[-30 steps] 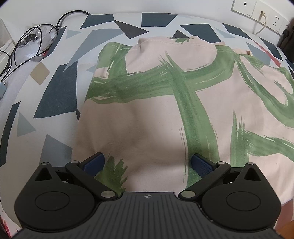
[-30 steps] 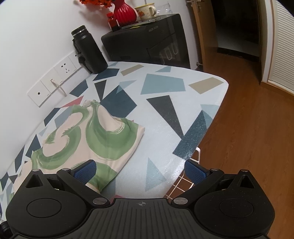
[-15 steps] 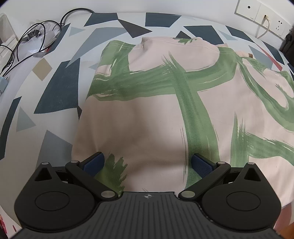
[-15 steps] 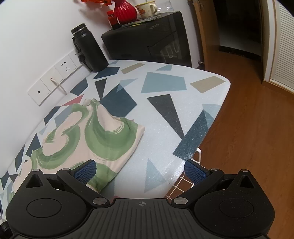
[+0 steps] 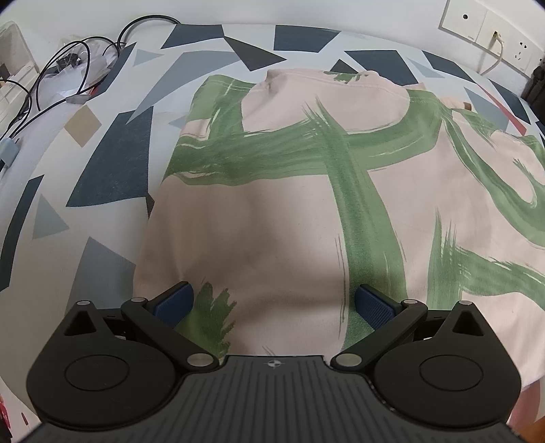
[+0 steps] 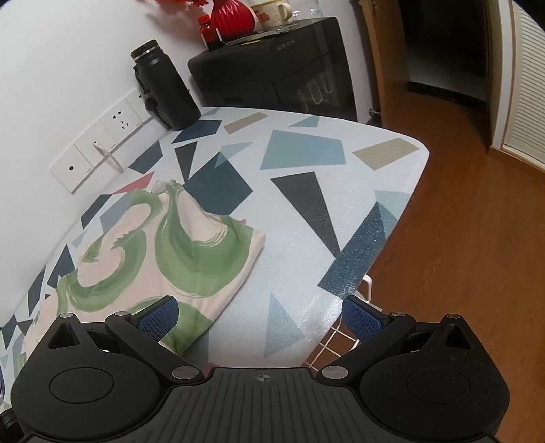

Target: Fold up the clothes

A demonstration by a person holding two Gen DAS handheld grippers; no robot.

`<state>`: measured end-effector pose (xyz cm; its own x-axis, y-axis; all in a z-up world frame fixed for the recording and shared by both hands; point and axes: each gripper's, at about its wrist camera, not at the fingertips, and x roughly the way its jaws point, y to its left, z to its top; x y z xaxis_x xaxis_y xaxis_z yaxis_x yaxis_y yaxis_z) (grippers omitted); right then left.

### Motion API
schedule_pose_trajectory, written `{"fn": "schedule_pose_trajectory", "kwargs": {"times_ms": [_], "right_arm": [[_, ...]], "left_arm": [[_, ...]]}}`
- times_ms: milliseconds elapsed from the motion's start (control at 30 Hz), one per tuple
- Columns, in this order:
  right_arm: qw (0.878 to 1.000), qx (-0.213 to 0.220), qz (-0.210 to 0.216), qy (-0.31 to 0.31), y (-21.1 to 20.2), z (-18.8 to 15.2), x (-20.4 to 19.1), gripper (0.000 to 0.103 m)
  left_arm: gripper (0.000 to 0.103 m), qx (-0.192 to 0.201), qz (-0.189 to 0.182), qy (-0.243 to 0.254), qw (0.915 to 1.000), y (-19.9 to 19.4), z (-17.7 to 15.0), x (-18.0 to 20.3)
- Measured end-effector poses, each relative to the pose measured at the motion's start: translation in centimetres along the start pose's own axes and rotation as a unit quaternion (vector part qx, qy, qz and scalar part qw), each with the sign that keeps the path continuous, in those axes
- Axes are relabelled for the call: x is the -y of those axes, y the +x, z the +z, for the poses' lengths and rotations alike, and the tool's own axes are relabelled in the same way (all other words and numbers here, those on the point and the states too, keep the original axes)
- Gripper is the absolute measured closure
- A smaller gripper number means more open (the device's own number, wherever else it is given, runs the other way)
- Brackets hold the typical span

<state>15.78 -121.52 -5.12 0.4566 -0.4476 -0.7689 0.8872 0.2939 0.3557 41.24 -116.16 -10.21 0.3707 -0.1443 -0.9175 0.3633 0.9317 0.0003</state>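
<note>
A pale pink garment with broad green brush strokes [image 5: 289, 191] lies folded flat on the patterned table cover [image 5: 109, 170]. My left gripper [image 5: 274, 303] hovers open over the garment's near edge, with cloth under the gap and nothing held between the blue pads [image 5: 373, 306]. In the right wrist view the same garment [image 6: 163, 252] sits at the left, its right edge folded straight. My right gripper [image 6: 260, 317] is open above the bare cover beside that edge, its left pad [image 6: 158, 315] over the cloth's corner.
Black cables [image 5: 68, 61] lie at the table's far left. Wall sockets [image 6: 102, 136], a black flask [image 6: 163, 92] and a black appliance [image 6: 282, 64] with a red vase [image 6: 233, 17] stand at the back. The table's edge [image 6: 391, 238] drops to a wooden floor [image 6: 470, 238]; a white wire rack [image 6: 340, 344] hangs below.
Both views have shifted only slightly: the left gripper drifted a little, so more table shows past the garment. Both grippers stay open and the garment has not moved.
</note>
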Motion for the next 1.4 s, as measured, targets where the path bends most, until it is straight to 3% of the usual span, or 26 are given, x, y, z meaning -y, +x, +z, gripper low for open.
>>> {"fn": "schedule_pose_trajectory", "kwargs": {"times_ms": [1400], "right_arm": [[1.0,-0.012,0.003,-0.001,0.8,0.3,0.6,0.001]], "left_arm": [[0.0,0.007,0.008,-0.009,0.9999,-0.1,-0.3,0.2]]}}
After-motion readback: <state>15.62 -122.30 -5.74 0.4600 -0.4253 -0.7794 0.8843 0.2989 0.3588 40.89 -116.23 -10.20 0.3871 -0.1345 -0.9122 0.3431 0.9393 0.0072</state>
